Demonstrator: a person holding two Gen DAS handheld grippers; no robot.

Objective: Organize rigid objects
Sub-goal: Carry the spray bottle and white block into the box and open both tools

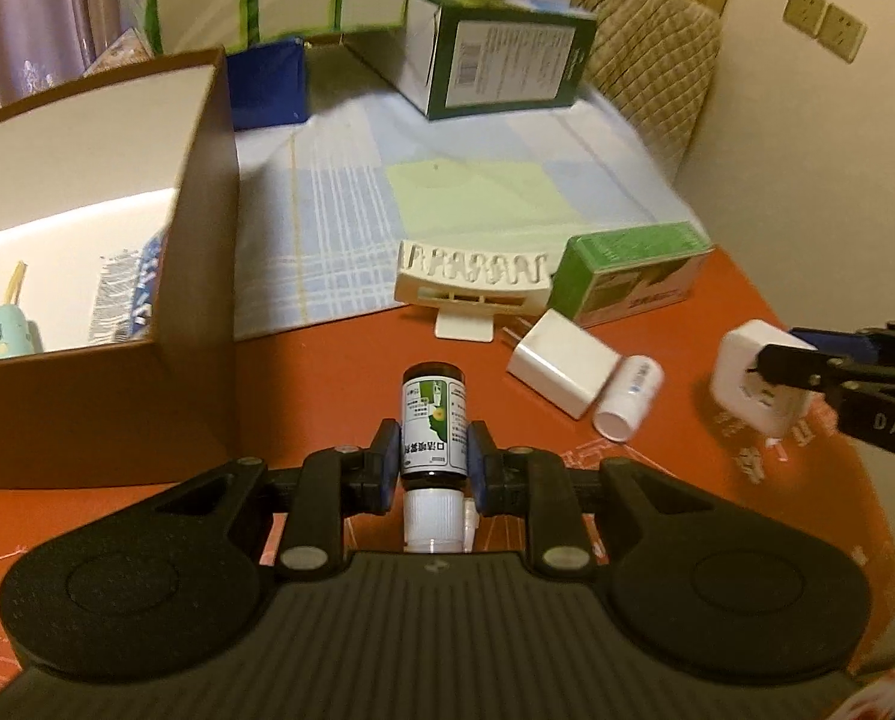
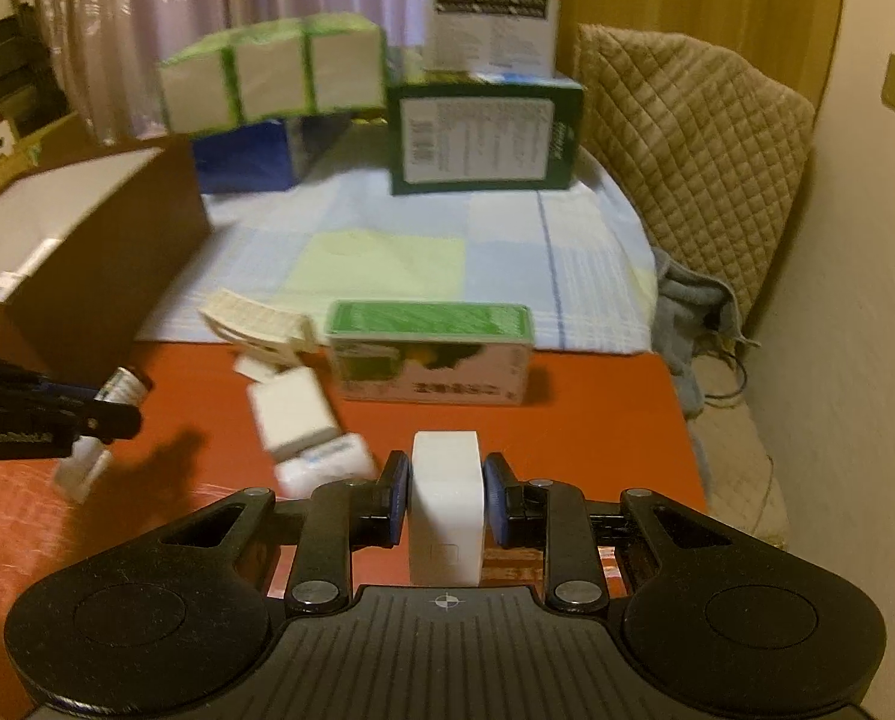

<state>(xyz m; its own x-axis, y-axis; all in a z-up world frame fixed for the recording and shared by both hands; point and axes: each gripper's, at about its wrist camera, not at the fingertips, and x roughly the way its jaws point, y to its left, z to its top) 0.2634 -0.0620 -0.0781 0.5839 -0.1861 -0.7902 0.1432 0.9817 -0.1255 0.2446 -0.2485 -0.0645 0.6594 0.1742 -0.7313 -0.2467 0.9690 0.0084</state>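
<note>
My left gripper [image 1: 434,457] is shut on a small dark spray bottle [image 1: 434,414] with a green and white label, its white cap toward the camera, held above the red table [image 1: 327,384]. My right gripper [image 2: 445,483] is shut on a white plug adapter [image 2: 445,516]. In the left wrist view the right gripper [image 1: 786,384] and the adapter [image 1: 738,360] show at the right edge. On the table lie a white charger [image 1: 558,363], a white tube [image 1: 627,399], a green box [image 1: 627,273] and a white slotted rack [image 1: 471,279].
An open brown box [image 1: 198,276] with several small items inside stands at the left. A plaid cloth [image 1: 465,192] covers the far table, with stacked cartons [image 1: 501,60] and a blue bag [image 1: 267,84] behind. A quilted chair [image 2: 687,138] and the wall are at the right.
</note>
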